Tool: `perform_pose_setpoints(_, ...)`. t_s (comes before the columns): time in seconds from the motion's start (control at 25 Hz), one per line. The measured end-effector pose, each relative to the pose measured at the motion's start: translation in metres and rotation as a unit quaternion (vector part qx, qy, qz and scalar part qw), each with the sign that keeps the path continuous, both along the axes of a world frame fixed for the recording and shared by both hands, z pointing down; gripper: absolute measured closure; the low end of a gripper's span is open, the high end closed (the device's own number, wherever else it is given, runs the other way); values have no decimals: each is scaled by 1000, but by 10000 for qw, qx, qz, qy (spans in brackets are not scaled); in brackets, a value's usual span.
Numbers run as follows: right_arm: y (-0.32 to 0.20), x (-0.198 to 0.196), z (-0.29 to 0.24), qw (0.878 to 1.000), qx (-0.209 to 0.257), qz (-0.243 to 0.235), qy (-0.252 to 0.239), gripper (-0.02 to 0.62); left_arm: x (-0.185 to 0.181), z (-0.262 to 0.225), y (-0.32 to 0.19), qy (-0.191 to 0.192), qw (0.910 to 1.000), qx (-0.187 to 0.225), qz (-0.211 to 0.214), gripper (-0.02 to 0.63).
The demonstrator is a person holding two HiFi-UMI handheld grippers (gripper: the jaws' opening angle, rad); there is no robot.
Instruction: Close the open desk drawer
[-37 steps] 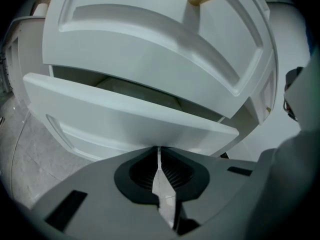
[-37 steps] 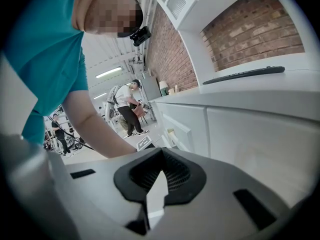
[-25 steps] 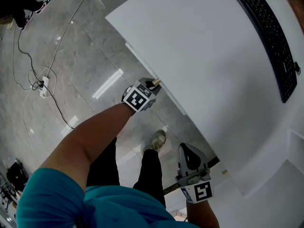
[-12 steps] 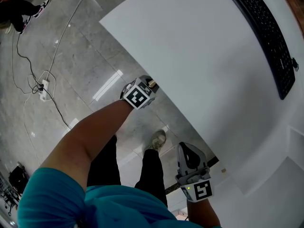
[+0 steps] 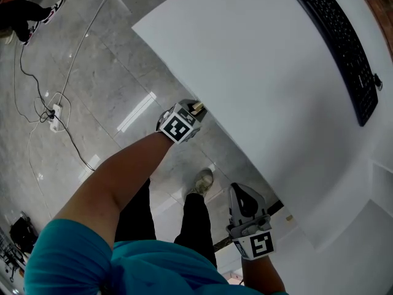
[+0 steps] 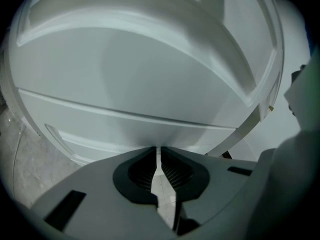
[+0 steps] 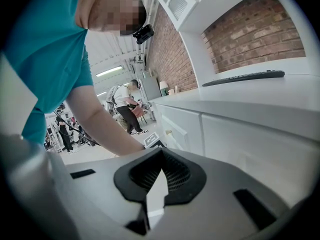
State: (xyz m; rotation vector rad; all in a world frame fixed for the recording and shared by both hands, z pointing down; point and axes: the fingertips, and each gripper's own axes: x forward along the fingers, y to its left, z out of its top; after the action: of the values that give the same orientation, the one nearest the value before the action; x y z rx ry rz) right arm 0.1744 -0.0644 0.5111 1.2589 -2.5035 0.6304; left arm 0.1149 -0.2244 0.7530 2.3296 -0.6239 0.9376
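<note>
Head view: left gripper [image 5: 198, 108] jaws together

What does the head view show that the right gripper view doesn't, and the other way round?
Only the head view shows the power strip with its cables on the floor, and the wearer's own shoe. Only the right gripper view shows the brick wall and the people in the background. Both show the white desk, the keyboard and the left hand-held gripper at the desk's front.
</note>
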Motion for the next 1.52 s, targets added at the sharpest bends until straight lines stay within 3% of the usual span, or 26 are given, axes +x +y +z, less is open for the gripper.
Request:
perform_pose_setpoints(0.32, 7, -7, -6, 10000, 53, 22, 35, 574, -8, -16, 7, 141, 9997, 46, -197, 585)
perform_pose_setpoints(0.84, 15, -23, -23, 9998, 126, 3, 149, 574, -56, -62, 32, 175, 9986, 204, -453, 585)
perform_pose_setpoints(1.52, 27, -40, -106, 9996, 211, 173, 48, 574, -118, -216, 82, 727, 9911, 532, -981, 584)
